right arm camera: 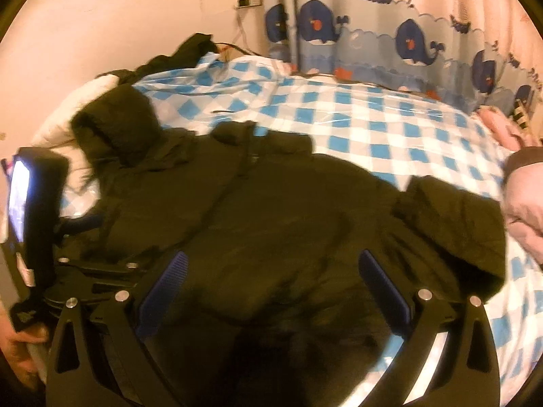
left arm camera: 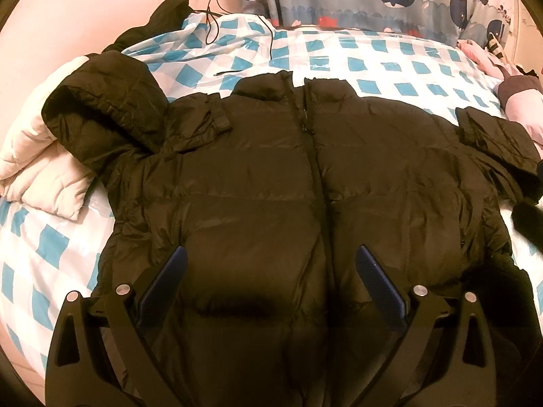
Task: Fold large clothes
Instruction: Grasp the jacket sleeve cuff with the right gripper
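Black quilted nylon: the jacket [left arm camera: 271, 169] is seen spread front-up, zip closed, across the centre of the left wrist view, on the checked sheet [left arm camera: 339, 54]. One sleeve [left arm camera: 112, 108] is bent at upper left over a white quilt [left arm camera: 40, 166]; the other cuff [left arm camera: 482, 129] lies at right. The flat layout is judged to suit a sleeve-first fold. The left gripper [left arm camera: 271, 288] is held over the lower chest, spread wide, nothing between its pads. The right gripper [right arm camera: 271, 291] is likewise released and empty, near the hem, right sleeve [right arm camera: 451, 224] just ahead. No fold is yet made.
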A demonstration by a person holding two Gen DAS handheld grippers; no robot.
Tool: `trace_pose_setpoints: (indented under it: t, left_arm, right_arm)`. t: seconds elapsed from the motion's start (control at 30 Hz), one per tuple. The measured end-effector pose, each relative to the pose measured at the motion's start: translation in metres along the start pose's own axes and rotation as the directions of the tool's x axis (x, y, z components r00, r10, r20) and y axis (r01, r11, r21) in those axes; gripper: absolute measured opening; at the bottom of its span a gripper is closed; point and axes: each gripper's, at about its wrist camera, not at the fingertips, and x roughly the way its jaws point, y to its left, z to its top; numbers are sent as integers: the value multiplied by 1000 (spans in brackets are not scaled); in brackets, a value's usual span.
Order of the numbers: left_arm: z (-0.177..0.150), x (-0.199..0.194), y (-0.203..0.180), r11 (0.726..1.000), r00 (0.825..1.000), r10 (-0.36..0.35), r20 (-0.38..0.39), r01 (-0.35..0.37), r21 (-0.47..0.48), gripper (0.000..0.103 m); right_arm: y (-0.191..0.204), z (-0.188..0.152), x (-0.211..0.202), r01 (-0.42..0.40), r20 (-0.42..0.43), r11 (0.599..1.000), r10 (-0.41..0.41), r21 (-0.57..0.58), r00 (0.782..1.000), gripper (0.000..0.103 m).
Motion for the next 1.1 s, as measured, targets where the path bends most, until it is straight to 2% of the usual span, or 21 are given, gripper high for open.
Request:
trace_pose_setpoints:
  t: [0.07, 0.23, 0.33, 0.47, 0.57, 0.67, 0.73, 0.9, 1.0, 1.1]
  left_arm:
    - [1, 1, 1, 1000, 1000, 1, -2, -1, 0, 95]
    - [3, 2, 2, 1000, 1000, -1, -1, 1, -4, 95]
    - [3, 2, 1, 1000, 1000, -3, -2, 3, -8, 95]
    - [5, 2, 0, 1000, 1000, -21, -6, 21, -18, 95]
    - [4, 2, -3, 1000, 1000, -14, -5, 14, -5, 95]
    - [5, 4, -3, 1000, 1000, -9, -11, 9, -10, 95]
    - [5, 5, -2, 1000, 1000, -8, -13, 7, -15, 95]
    - [5, 3, 2, 1000, 1000, 5, -1, -5, -11, 95]
    - [7, 5, 3, 1000, 1000, 11, -1, -11, -13, 95]
    - [11, 7, 5, 1000, 1000, 4, -3, -4, -29, 95]
  right_arm:
    - [-21, 4, -2, 59, 6, 998, -59, 10, 998, 97]
    - [-114, 9, -15, 190, 10, 970, -194, 152, 981, 97]
    - [-151, 18, -2, 310, -45, 947, -307, 87, 951, 97]
    - [-190, 32, 33, 270, -150, 960, -257, 76, 955, 97]
    - [-190, 41, 55, 272, -177, 961, -259, 53, 949, 97]
    - [-169, 48, 78, 331, -170, 942, -336, -58, 927, 97]
    - [-160, 47, 88, 357, -169, 930, -367, -86, 915, 97]
    - [-148, 41, 76, 205, -158, 976, -191, 75, 969, 97]
    - [-115, 36, 57, 140, -107, 986, -131, 90, 986, 97]
    - [-78, 40, 49, 105, -82, 994, -101, 36, 991, 97]
